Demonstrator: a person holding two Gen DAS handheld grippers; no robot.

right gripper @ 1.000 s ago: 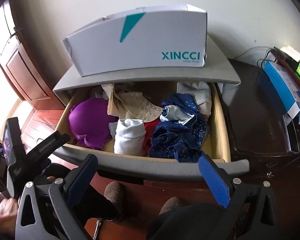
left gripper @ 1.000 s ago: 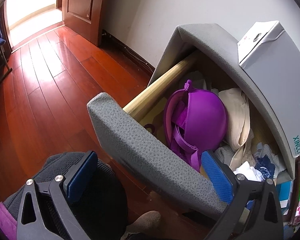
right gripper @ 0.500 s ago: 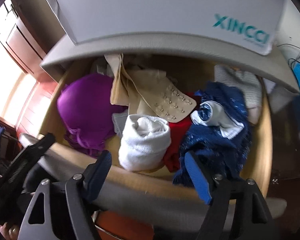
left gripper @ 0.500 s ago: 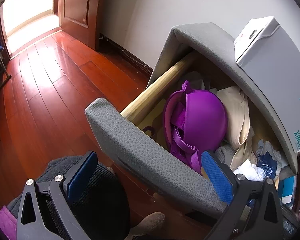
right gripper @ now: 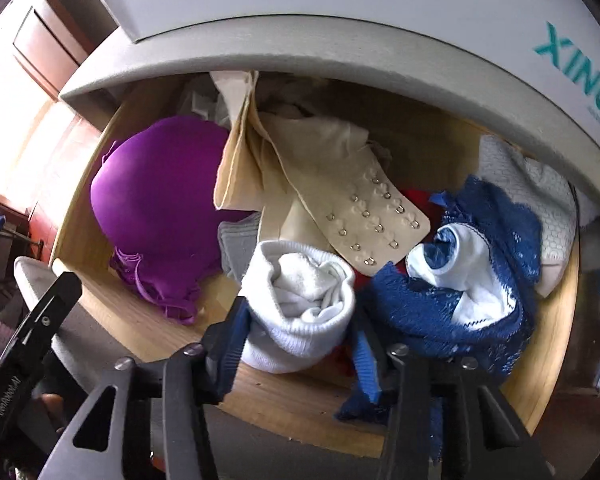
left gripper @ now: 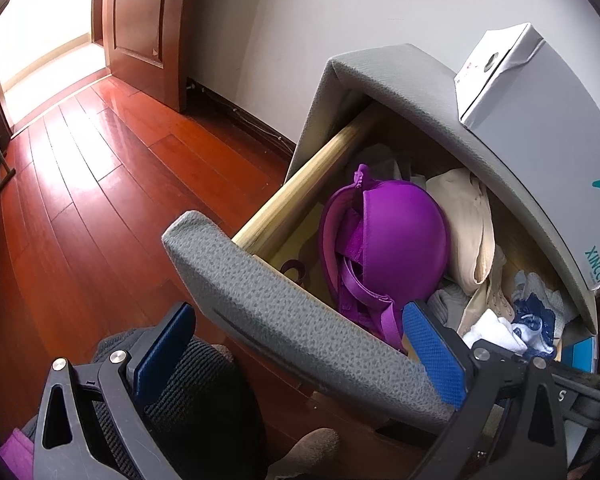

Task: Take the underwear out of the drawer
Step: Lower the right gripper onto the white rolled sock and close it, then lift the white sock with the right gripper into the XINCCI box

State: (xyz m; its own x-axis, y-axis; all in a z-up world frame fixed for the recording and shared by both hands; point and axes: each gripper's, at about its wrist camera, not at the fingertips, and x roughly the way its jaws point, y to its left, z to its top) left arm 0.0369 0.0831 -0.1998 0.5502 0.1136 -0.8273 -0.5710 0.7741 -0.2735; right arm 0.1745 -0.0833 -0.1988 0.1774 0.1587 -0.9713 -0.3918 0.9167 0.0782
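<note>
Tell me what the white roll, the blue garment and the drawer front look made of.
White roll: thick, soft knit, probably cotton; ribbed cuff and fluffy loops show. The right gripper has just been closing around it. Blue garment: lace, likely synthetic; an open patterned mesh. Drawer front: grey pebbled covering, leather-like or textured vinyl; the drawer's side rail looks like pale wood.

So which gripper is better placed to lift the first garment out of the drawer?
Right. The right gripper is down in the drawer, jaws just closing around the white rolled garment. The left gripper straddles the drawer front, open.
</note>
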